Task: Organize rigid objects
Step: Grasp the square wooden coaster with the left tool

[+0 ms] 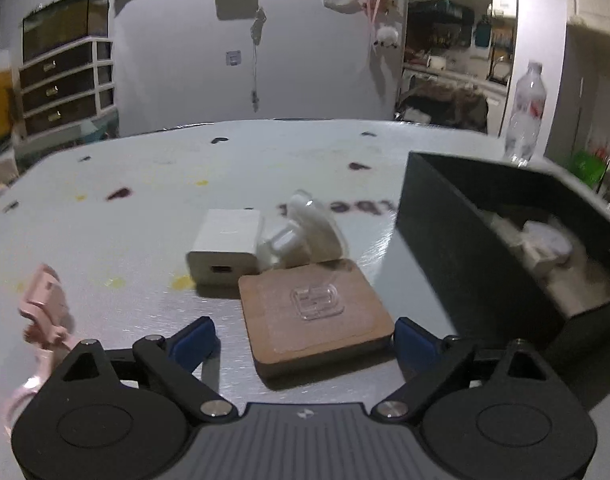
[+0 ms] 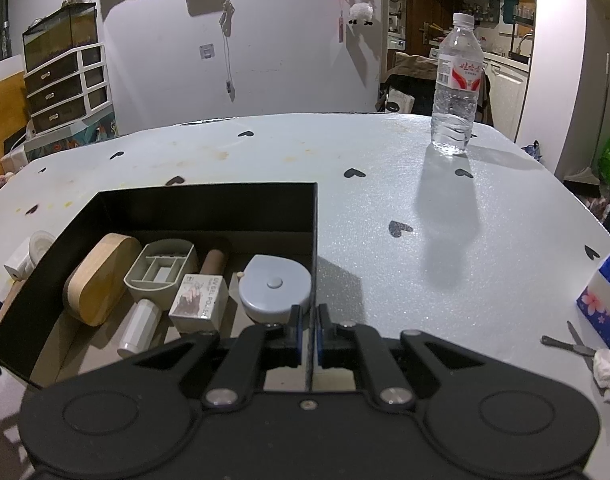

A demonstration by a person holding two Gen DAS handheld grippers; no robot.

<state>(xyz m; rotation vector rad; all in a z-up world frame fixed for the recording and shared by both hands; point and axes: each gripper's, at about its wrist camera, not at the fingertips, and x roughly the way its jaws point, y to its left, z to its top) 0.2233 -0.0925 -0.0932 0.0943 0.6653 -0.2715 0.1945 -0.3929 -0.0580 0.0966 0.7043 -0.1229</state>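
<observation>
Left tool (image 1: 305, 344) gapes wide around a brown square block (image 1: 311, 316) on the table (image 1: 125, 240), pads not touching; right tool (image 2: 309, 334) pinches the black box's (image 2: 209, 208) wall.

Left gripper (image 1: 307, 340): brown square block (image 1: 315, 316) between its wide jaws at 12 o'clock; white charger (image 1: 225, 246) and white round piece (image 1: 305, 232) behind it; black box (image 1: 485, 248) wall blocks 2 o'clock. Bare tabletop (image 1: 125, 220) at 10 o'clock; pink clip (image 1: 45, 308) at 9 o'clock.
</observation>
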